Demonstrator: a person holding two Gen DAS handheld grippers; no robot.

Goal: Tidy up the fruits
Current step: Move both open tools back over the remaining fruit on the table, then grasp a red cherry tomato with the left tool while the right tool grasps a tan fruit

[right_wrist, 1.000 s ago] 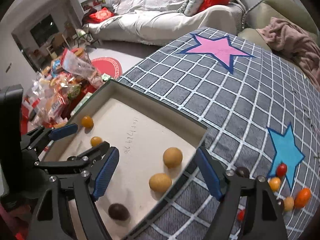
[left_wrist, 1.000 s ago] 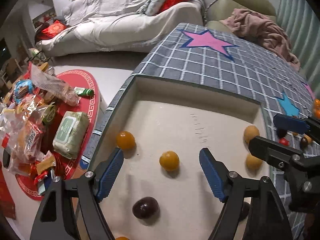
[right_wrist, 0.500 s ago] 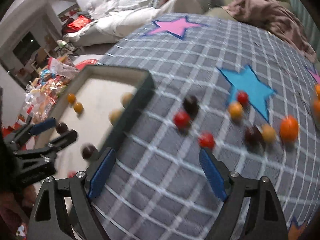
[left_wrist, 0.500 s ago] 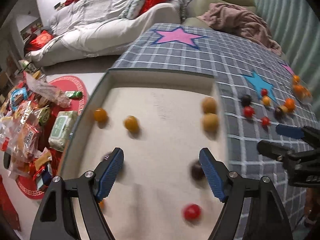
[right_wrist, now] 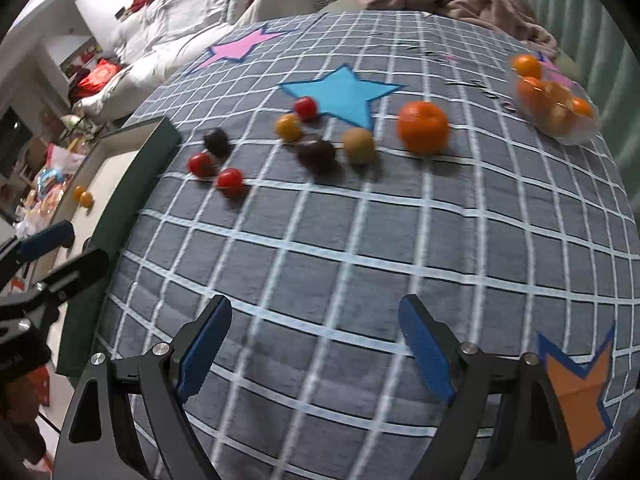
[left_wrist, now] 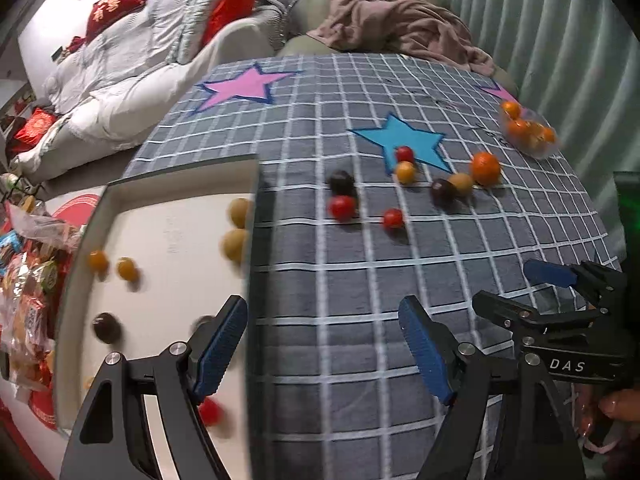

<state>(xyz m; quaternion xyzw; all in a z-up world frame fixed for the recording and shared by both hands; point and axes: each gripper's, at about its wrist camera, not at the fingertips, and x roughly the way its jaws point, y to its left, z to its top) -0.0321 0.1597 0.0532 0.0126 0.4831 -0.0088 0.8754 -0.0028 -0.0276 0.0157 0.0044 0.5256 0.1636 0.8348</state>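
A tray lies at the left of the cloth-covered counter with several fruits in it, a scatter of loose fruits right of it, and a bag of fruit at the far right.

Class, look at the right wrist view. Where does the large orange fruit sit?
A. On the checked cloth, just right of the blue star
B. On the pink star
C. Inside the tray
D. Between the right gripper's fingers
A: the large orange fruit rests on the checked cloth, right of the blue star, outside the tray.
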